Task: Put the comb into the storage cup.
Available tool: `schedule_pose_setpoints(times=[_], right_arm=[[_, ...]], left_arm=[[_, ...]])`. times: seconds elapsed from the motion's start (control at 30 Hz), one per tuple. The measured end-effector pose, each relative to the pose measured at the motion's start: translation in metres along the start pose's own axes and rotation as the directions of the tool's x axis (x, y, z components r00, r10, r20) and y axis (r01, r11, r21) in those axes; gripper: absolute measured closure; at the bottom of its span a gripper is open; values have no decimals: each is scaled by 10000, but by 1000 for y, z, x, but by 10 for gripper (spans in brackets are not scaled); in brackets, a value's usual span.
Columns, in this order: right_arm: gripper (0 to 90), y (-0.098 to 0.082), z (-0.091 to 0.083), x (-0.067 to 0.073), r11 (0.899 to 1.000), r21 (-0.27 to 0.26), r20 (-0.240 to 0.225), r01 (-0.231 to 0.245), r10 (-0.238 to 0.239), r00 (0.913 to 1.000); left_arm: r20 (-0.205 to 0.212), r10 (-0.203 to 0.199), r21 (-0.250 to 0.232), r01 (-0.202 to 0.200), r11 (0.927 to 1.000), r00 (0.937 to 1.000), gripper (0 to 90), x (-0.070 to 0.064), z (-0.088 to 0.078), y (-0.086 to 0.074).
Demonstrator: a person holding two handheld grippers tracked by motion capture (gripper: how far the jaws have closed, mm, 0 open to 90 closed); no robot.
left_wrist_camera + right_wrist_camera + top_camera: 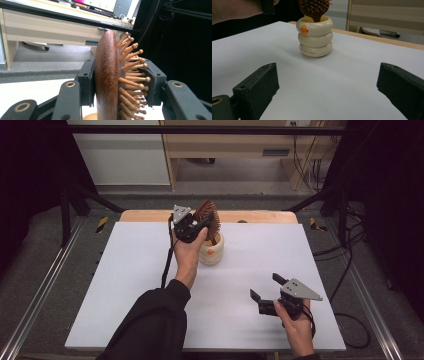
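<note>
While the left gripper pinches the head of the wooden hairbrush, one jaw flat on the smooth back and the other against the bristle tips, the brush stands with its handle down inside the cream holder. That holder, a stack of three rings with a small orange duck bill on the front, sits on the white table at about twelve o'clock from the table's middle, near the far edge.

To do this step well, I judge the hand should keep the brush vertical and move it straight along its own length, so the handle neither scrapes the rim nor tips the light holder; the grip should stay firm but not crush the bristles.

The brush's long axis runs nearly upright, head toward twelve o'clock in the left gripper view, with the bristles facing three o'clock there.

Farther right, at roughly four o'clock from the holder, the right gripper rests low over the table with its jaws spread wide and nothing between them, well apart from the holder.
</note>
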State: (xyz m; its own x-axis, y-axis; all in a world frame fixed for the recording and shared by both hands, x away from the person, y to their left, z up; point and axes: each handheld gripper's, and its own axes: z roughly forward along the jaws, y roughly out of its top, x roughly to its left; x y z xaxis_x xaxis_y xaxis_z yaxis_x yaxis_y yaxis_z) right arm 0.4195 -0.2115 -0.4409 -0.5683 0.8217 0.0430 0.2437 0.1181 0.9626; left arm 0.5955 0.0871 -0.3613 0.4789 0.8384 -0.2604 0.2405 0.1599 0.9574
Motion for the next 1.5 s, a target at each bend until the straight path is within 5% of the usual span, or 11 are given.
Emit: schedule_pose_setpoints(times=[1.5], right_arm=[[39,0,1,1,10000,33,13,11,-11,10000]], left_arm=[[161,-195,80,194,9998,9997,508,7,-1,0]])
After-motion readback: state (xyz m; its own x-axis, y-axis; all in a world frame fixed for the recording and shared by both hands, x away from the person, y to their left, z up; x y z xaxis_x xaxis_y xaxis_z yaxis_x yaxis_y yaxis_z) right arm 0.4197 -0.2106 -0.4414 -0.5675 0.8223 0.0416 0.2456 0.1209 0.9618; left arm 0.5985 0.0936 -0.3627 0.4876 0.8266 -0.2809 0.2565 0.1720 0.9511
